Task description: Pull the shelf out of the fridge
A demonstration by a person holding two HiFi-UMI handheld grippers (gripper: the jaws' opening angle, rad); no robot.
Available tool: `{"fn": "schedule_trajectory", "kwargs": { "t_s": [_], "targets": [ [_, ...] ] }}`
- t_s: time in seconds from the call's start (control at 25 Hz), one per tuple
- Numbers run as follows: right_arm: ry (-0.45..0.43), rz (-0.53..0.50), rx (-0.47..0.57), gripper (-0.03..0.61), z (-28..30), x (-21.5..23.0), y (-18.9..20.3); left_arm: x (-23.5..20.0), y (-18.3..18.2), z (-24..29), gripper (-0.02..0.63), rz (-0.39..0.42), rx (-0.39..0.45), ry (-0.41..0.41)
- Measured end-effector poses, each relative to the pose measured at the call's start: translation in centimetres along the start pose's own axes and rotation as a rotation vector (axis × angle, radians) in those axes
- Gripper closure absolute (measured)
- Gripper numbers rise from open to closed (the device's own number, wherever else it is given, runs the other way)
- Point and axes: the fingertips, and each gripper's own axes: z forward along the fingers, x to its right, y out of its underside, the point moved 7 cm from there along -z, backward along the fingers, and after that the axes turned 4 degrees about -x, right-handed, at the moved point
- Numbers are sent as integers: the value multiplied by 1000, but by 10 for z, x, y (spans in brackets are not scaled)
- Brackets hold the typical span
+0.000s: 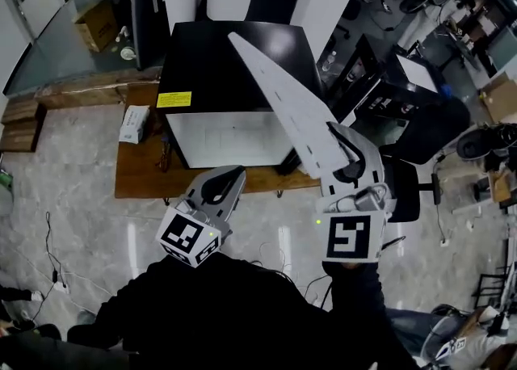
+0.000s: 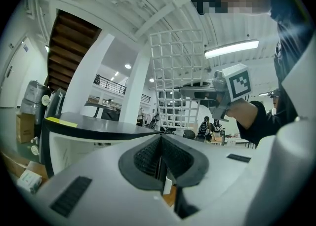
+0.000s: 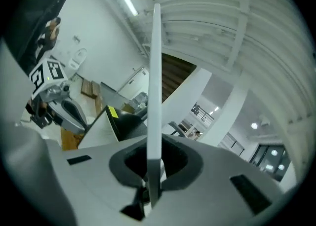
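Right tongs (image 1: 342,149) clamped on white wire shelf (image 1: 283,90) edge, shelf tilted above black fridge (image 1: 234,69); left tongs (image 1: 231,176) closed, empty.

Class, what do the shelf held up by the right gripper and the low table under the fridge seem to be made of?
Shelf: likely white-coated metal wire, smooth; the left gripper view shows an open grid of thin bars. Low table: wood or wood veneer, judging by its brown, streaked, dull surface.

White wire shelf (image 1: 287,103) hangs tilted, seemingly clear of black fridge (image 1: 208,63).
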Motion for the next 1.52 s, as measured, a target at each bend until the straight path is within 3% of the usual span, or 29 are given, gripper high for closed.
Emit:
{"fn": "schedule_trajectory", "kwargs": {
  "t_s": [0.16, 0.48, 0.68, 0.88, 1.24, 1.52],
  "targets": [
    [16, -189, -11, 549, 49, -6, -17, -14, -1, 4, 607, -14, 0, -11],
    [-79, -398, -151, 549, 148, -56, -26, -62, 6, -6, 607, -31, 3, -68],
    [-153, -455, -207, 548, 185, -81, -31, -88, 13, -12, 609, -59, -12, -92],
    [-343, -482, -316, 522, 216, -105, -35, -106, 18, -13, 607, -76, -14, -90],
    [-521, -495, -419, 514, 221, -99, -53, -126, 23, -13, 607, -87, -19, -84],
    [-673, -561, -449, 415, 216, -109, -49, -135, 27, -9, 607, -94, -22, -76]
  ]
}}
